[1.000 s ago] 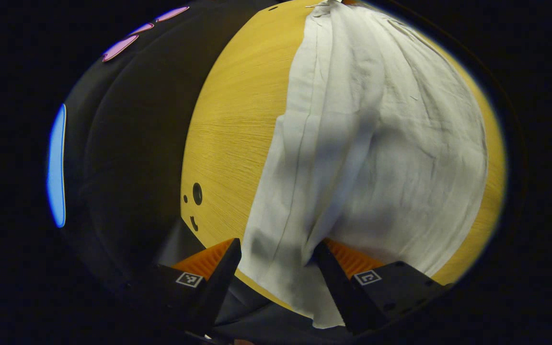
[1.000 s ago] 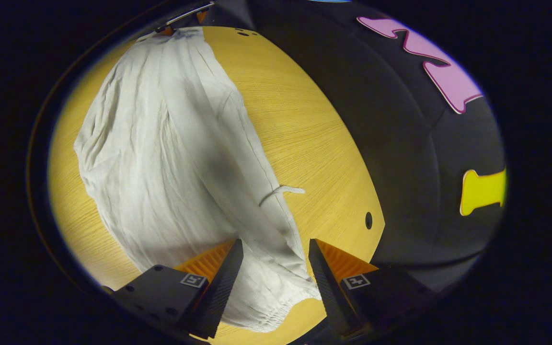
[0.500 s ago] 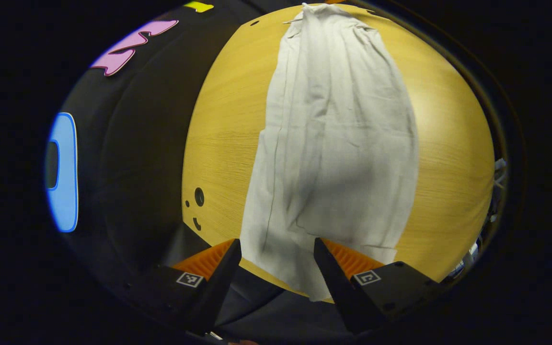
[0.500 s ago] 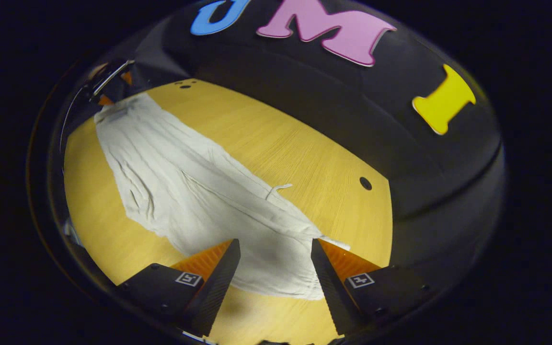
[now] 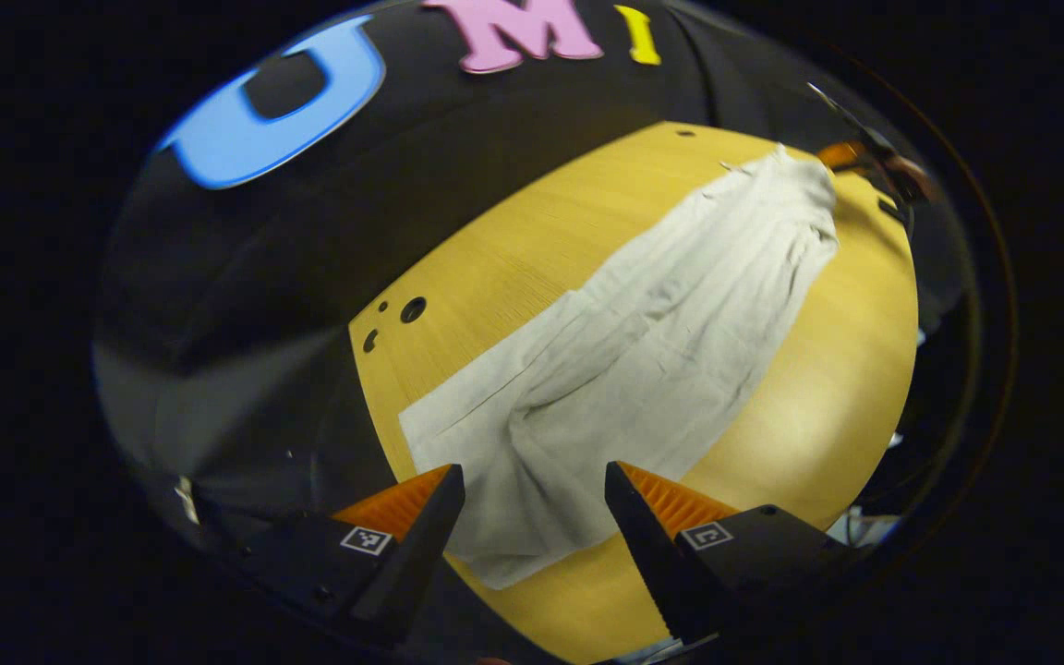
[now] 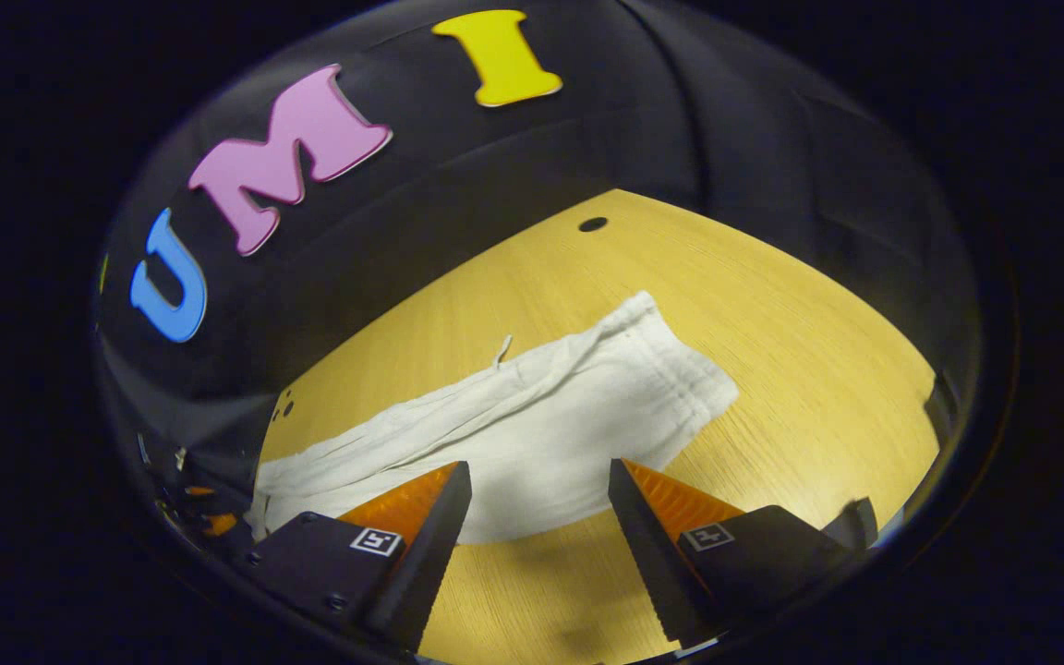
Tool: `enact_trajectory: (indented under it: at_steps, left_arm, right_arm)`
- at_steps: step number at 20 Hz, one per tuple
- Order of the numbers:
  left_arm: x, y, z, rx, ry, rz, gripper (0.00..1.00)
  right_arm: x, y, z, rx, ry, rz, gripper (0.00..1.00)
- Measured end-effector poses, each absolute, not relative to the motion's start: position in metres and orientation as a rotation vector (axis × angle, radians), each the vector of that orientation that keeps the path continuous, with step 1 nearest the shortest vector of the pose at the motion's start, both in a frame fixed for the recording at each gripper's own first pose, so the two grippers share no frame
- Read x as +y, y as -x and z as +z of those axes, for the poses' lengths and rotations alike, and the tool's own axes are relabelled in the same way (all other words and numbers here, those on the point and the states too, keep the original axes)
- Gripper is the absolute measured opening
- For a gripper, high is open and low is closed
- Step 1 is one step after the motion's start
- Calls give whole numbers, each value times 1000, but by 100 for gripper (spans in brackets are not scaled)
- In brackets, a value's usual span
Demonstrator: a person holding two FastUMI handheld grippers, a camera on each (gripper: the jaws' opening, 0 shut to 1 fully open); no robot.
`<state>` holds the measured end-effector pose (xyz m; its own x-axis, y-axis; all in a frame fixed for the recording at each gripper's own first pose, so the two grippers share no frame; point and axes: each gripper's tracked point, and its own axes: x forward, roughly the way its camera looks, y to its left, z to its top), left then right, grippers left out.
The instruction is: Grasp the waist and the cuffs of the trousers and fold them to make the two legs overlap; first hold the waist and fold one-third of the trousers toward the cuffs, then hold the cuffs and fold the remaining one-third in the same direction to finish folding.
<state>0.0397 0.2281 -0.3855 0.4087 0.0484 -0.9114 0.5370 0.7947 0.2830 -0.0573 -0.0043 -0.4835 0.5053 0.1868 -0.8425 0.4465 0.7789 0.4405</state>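
White trousers point(image 5: 643, 351) lie flat on the yellow wooden table point(image 5: 828, 406), the legs laid one over the other. Their cuff end reaches toward my left gripper point(image 5: 532, 517), which hovers open above it with nothing held. The waist end lies far off at the upper right, beside the right gripper point(image 5: 864, 162). In the right gripper view the trousers point(image 6: 541, 425) show an elastic waist point(image 6: 680, 379) and a drawstring end point(image 6: 501, 351). My right gripper point(image 6: 537, 517) stands open over the near edge of the cloth, clear of it.
Small round holes point(image 5: 413, 309) mark the table near its far edge, and another hole point(image 6: 592, 223) sits beyond the waist. The table point(image 6: 772, 305) has bare wood around the trousers. The black cloth wall stands right behind the table's far edge.
Both grippers have drawn back and up from the trousers and turned toward the wall. The cloth, earlier close between the open fingers, now lies farther off.
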Motion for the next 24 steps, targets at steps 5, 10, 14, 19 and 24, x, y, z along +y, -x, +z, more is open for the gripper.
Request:
enact_trajectory:
  at_steps: [5,10,14,19,24]
  left_arm:
    - [219,-23,-389,1022,-84,-26,98]
    - [211,-8,-399,952,248,144,96]
    - [209,4,-406,944,412,242,96]
    - [211,21,-424,945,579,351,92]
    - [219,3,-450,876,760,450,92]
  right_arm:
    - [-32,80,-510,1060,-828,-395,94]
    - [-46,64,-537,1033,-932,-501,94]
    - [-59,38,-548,975,-967,-575,94]
    - [-66,53,-564,977,-1034,-687,20]
    - [-63,50,-569,956,-1065,-668,8]
